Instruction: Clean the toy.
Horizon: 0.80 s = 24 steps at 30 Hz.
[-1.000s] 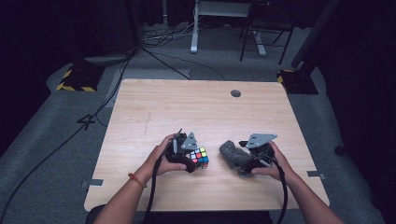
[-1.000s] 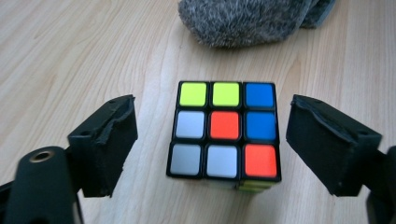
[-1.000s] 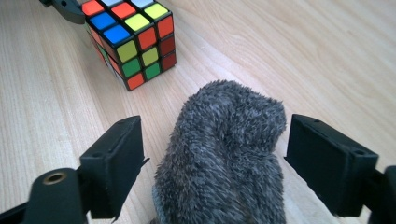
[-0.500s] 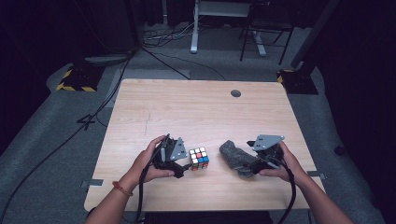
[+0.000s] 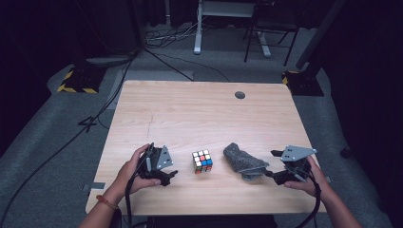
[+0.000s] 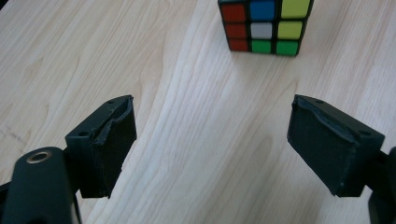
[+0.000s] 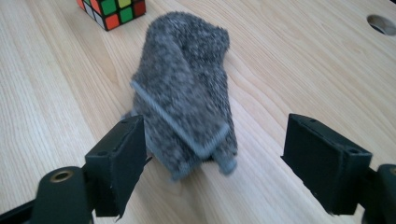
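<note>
The left gripper (image 5: pixel 166 175), jaws spread and just opened wider with nothing between them, sits left of the Rubik's cube (image 5: pixel 202 161) on the wooden table (image 5: pixel 199 114). Right of the cube lies a folded grey cloth (image 5: pixel 244 161), then the right gripper (image 5: pixel 272 164), jaws spread, gripping nothing.

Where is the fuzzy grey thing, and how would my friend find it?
Look at the light wooden table, near its front edge. Right of the small colourful puzzle cube lies a folded, fuzzy grey cloth. It is the one soft, plain grey thing there.
</note>
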Available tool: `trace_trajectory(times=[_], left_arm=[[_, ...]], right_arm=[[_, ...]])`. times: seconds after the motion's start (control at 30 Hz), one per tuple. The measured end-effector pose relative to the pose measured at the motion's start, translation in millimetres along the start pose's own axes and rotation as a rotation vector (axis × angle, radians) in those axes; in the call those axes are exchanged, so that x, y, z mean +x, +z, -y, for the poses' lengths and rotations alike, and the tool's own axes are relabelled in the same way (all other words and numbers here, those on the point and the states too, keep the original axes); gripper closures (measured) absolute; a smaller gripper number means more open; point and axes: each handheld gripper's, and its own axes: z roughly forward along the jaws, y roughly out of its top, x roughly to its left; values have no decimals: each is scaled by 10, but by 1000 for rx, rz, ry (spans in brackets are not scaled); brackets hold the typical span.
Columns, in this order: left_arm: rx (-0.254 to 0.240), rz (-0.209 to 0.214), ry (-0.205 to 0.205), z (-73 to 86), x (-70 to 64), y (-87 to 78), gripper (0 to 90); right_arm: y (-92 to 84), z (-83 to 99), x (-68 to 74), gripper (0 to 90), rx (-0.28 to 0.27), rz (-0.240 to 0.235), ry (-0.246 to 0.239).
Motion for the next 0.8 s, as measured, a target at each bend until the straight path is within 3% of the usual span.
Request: trace_trajectory(times=[0.13,0.2,0.27,0.43,0.63,0.73,0.8], left_arm=[[10,-14,-18,140,26,-64,162],[10,-20,-46,235,47,-91,162],[15,-31,-48,294,62,-94,161],[38,-50,-107,483,130,-84,161],[40,-16,-186,672,210,-67,162],[45,-33,-173,744,215,-44,166],[61,-8,-193,816,233,-19,166]], right_arm=[[-44,179,-46,210,6,19,24],[-79,302,-95,212,-22,-2,62],[-97,391,-127,209,-18,13,82],[-139,637,-214,208,7,55,144],[-104,903,-303,200,27,89,232],[-77,970,-324,198,36,112,259],[-60,1003,-332,192,33,113,272]])
